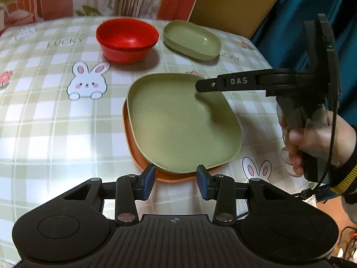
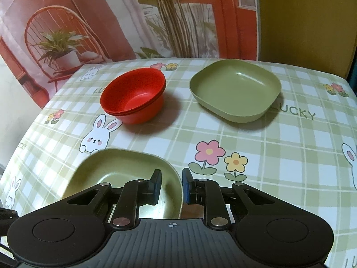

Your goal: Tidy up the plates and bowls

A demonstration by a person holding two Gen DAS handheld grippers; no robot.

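Note:
A green square plate [image 1: 180, 122] lies on an orange plate [image 1: 142, 160] near the table's front. My left gripper [image 1: 176, 178] is open at their near edge, holding nothing. My right gripper [image 2: 171, 184] is open, its fingers either side of the green plate's [image 2: 125, 174] far right rim; it also shows in the left wrist view [image 1: 200, 87]. Stacked red bowls [image 2: 133, 96] stand at the back left and show in the left wrist view [image 1: 127, 40]. A second green plate [image 2: 234, 89] lies at the back right, also in the left wrist view [image 1: 191, 40].
The table has a green checked cloth [image 2: 267, 156] with rabbits and flowers. A printed backdrop [image 2: 111, 22] hangs behind it. A yellow panel [image 2: 301, 22] stands at the back right. The table's right edge drops off near blue fabric [image 1: 290, 22].

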